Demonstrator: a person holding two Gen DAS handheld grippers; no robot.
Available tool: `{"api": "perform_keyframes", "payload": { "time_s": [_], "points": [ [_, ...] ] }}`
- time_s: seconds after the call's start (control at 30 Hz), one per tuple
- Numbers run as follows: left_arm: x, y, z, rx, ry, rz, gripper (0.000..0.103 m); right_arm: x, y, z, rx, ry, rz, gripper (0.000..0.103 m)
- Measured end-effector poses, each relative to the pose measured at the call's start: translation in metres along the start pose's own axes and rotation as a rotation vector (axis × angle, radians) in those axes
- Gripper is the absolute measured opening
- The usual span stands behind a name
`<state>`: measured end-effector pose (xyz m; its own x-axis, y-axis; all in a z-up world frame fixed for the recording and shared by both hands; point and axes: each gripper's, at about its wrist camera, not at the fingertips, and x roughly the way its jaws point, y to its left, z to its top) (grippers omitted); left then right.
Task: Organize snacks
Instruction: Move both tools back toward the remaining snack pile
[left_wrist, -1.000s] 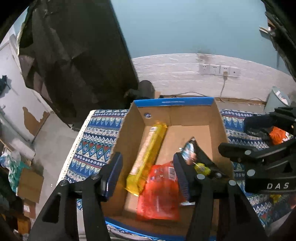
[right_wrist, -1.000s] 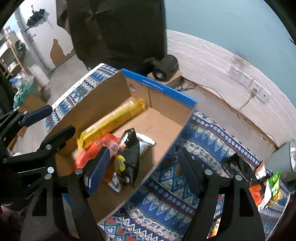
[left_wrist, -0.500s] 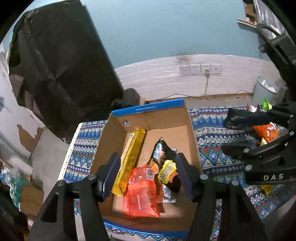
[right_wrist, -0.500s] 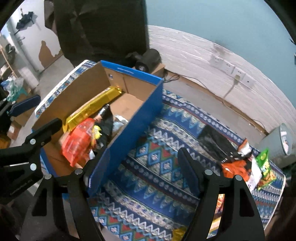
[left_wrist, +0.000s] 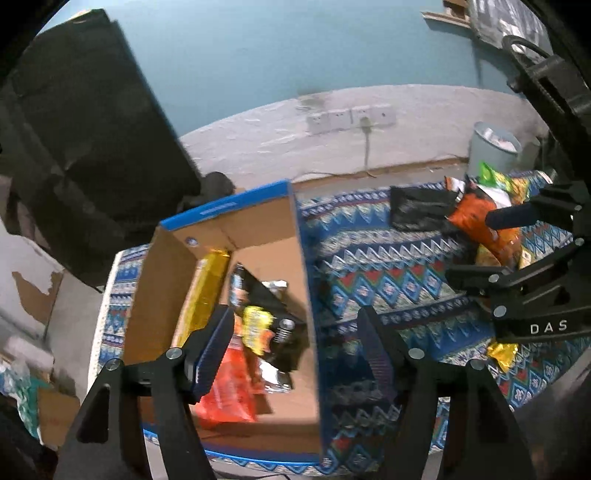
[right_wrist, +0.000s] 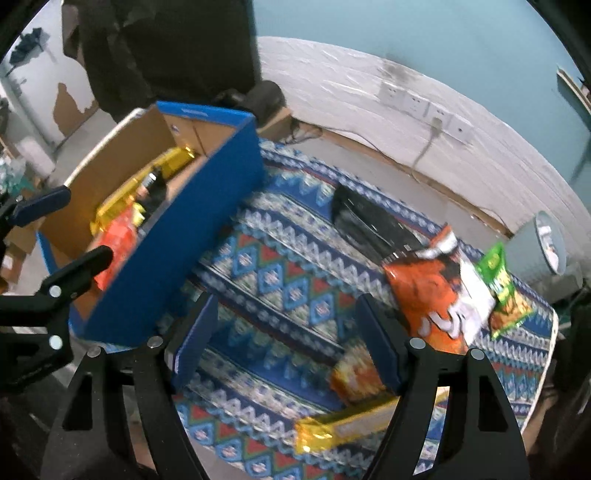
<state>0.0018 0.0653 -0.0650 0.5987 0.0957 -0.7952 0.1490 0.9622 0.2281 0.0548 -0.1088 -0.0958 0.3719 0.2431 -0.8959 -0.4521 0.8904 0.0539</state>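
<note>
A cardboard box (left_wrist: 155, 295) with a blue outside holds a long yellow packet (left_wrist: 207, 291), a black packet (left_wrist: 266, 295) and an orange-red packet (left_wrist: 232, 387). My left gripper (left_wrist: 295, 350) hangs above the box's right wall; its jaws are opening and nothing is between them. My right gripper (right_wrist: 288, 343) stands open and empty over the patterned cloth (right_wrist: 280, 280). To its right lie loose snacks: an orange bag (right_wrist: 432, 295), a green bag (right_wrist: 502, 288), a black packet (right_wrist: 369, 221), a small orange pack (right_wrist: 354, 373) and a yellow bar (right_wrist: 347, 424).
The cloth covers a table that ends just past the snacks on the right. A grey bin (right_wrist: 543, 240) stands beyond that edge. A dark hanging cloth (left_wrist: 81, 147) and a white wall with sockets (right_wrist: 424, 103) lie behind the box.
Both grippers have swung right, from above the box toward the cloth. The box has slid left in both views and the loose snacks have come into sight. The left jaws have widened.
</note>
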Motion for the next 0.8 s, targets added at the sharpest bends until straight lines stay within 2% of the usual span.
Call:
{"api": "perform_keyframes", "payload": {
  "time_s": [0.23, 0.53, 0.8],
  "points": [
    [0.016, -0.039, -0.005, 0.038, 0.075, -0.079, 0.072, 0.017, -0.029, -0.033, 0.03, 0.071, -0.061, 0.077],
    [0.043, -0.073, -0.013, 0.071, 0.169, -0.123, 0.074, 0.052, -0.049, -0.073, 0.031, 0.183, -0.165, 0.077],
    [0.053, -0.091, -0.011, 0.077, 0.229, -0.156, 0.074, 0.07, -0.051, -0.098, -0.001, 0.258, -0.212, 0.077]
  ]
}}
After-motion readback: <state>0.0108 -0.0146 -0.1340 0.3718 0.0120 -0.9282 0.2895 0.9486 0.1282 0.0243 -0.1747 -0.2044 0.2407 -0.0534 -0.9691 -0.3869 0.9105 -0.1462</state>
